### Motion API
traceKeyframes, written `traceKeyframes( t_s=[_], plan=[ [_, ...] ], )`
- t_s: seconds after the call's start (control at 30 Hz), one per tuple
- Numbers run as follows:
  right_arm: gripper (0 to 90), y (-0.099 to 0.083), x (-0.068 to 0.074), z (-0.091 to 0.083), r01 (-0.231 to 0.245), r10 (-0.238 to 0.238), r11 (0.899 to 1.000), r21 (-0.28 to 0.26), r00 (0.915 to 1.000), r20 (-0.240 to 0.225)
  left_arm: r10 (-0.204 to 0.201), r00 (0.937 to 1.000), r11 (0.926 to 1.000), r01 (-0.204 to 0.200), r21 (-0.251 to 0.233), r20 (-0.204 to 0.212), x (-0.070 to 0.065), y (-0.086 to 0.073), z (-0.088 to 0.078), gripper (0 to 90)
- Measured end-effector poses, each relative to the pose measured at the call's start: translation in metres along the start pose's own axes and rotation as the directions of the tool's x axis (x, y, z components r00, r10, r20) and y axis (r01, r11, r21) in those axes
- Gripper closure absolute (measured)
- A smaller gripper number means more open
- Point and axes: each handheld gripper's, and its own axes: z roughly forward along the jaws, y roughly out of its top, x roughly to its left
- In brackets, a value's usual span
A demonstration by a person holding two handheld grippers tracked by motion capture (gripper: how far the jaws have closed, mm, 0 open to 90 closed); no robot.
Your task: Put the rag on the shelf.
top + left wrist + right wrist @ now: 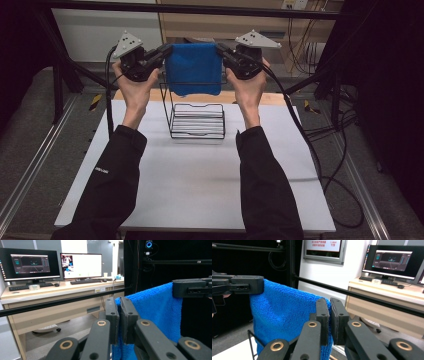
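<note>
The left gripper (161,54) and right gripper (223,53) are each pinching 1 top corner of the blue cloth (194,67). Soft and light, it is hanging limp, probably just above the wire rack (196,120).

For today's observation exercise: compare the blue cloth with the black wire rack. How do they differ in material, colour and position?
The blue cloth is soft, fuzzy fabric; the wire rack is rigid thin wire. The cloth is solid blue; the rack is black and see-through. The cloth hangs in the air, stretched between the left claw and right claw; the rack stands on the white table. In the high view, both sit mid-table.
</note>
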Motion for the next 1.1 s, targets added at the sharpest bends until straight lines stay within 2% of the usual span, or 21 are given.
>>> traceKeyframes(
  t_s=[0.2, 0.33, 0.4, 0.57, 0.67, 1.1],
  plan=[
    [86.2, -0.011, 0.003, -0.002, 0.000, 0.000, 1.000, 0.014, 0.9999, -0.017, -0.016, 0.9995, 0.9998, 0.016, 0.009, 0.028, -0.001, -0.010, -0.004, 85.6],
    [86.2, -0.016, 0.005, -0.007, 0.007, -0.006, 1.000, 0.011, 0.9996, -0.029, -0.002, 0.9995, 1.0000, 0.002, 0.000, 0.033, -0.002, -0.013, -0.009, 85.6],
    [86.1, -0.018, 0.007, -0.009, 0.003, -0.003, 1.000, 0.012, 0.9994, -0.035, -0.027, 0.9986, 0.9996, 0.026, 0.011, 0.046, -0.003, -0.014, -0.012, 85.5],
    [86.0, -0.023, 0.009, -0.014, -0.007, 0.008, 1.000, 0.022, 0.9986, -0.053, -0.022, 0.9981, 0.9996, 0.021, 0.016, 0.057, -0.007, -0.016, -0.017, 85.4],
    [85.9, -0.025, 0.009, -0.018, -0.016, 0.017, 1.000, 0.021, 0.9972, -0.073, -0.020, 0.9981, 0.9996, 0.019, 0.020, 0.058, -0.008, -0.018, -0.020, 85.3],
    [85.7, -0.030, 0.013, -0.024, 0.003, 0.003, 0.998, 0.057, 0.9953, -0.097, -0.017, 0.9983, 0.9984, 0.014, 0.054, 0.056, -0.012, -0.027, -0.024, 84.9]
  ],
)
